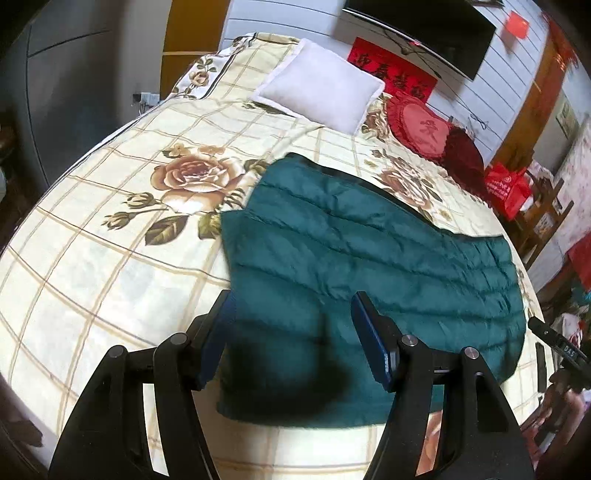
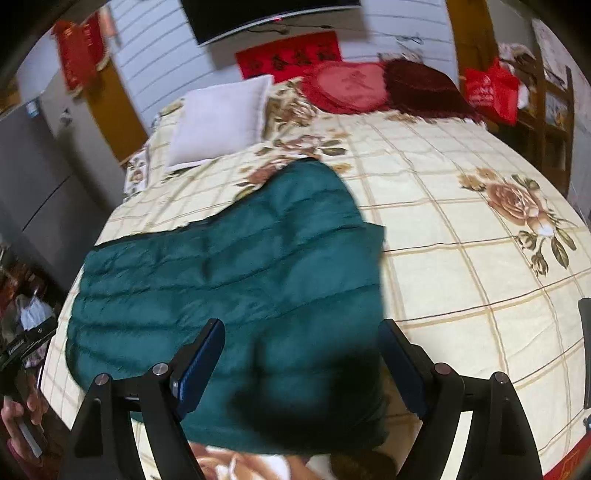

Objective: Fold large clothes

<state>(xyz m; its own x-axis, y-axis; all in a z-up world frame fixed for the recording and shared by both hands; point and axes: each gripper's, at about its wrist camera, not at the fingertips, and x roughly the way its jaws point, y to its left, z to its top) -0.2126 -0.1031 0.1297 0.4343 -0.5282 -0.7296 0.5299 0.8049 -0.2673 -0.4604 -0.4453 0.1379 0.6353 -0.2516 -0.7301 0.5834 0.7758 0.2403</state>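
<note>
A dark green quilted down jacket [image 1: 369, 266] lies flat, folded into a rough rectangle, on the bed; it also shows in the right wrist view [image 2: 236, 280]. My left gripper [image 1: 291, 306] is open and empty, held above the jacket's near left part. My right gripper [image 2: 301, 332] is open and empty, held above the jacket's near right edge. Each gripper casts a dark shadow on the jacket below it.
The bed has a cream checked cover with roses [image 1: 122, 236]. A white pillow [image 1: 317, 85], a red heart cushion [image 1: 421, 125] and a dark red cushion [image 1: 465, 155] lie at the head. A red bag [image 1: 508, 188] stands beside the bed. A TV [image 1: 417, 33] hangs on the wall.
</note>
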